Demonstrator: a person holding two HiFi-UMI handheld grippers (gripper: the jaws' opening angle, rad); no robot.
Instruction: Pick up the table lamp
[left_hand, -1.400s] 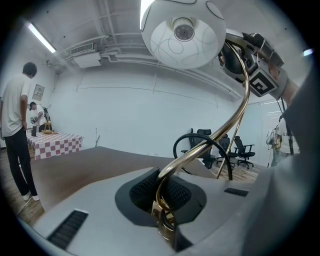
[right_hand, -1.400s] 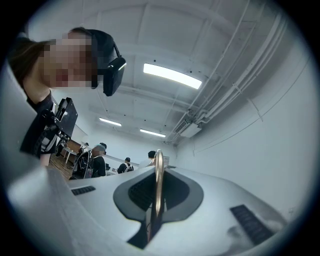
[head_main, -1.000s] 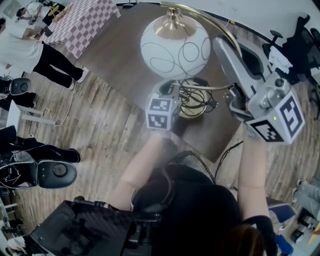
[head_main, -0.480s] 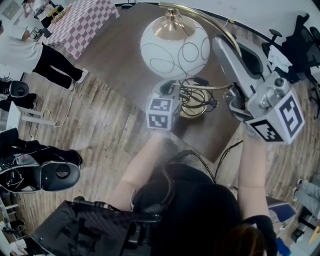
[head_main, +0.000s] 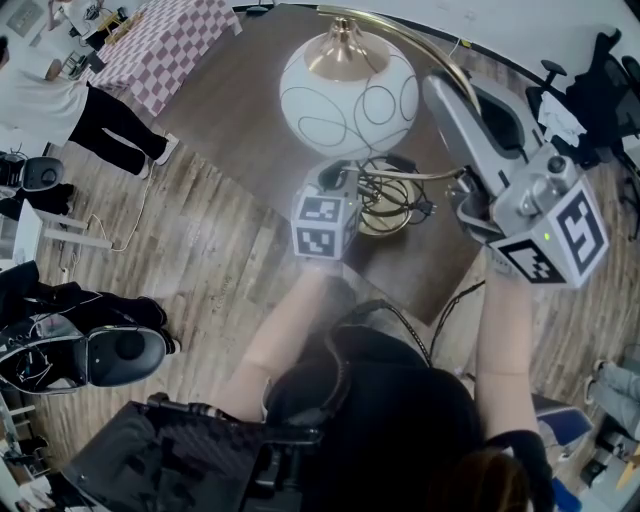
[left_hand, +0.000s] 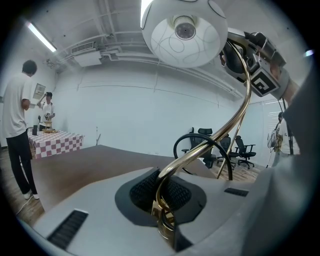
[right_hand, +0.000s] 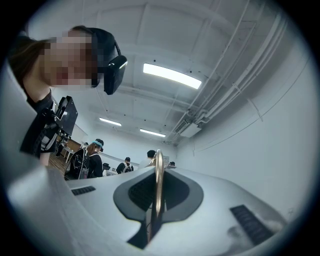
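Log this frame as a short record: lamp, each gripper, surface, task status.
lamp: table lamp, white globe shade, curved gold stem
left gripper: shut on the stem, low down
right gripper: shut on the stem, higher up near the shade
surface: dark wooden table
status: gripped by both; whether it is lifted cannot be told

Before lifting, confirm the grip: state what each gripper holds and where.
Both clamp the table lamp by its curved gold stem: left gripper low near the base, right gripper higher up.
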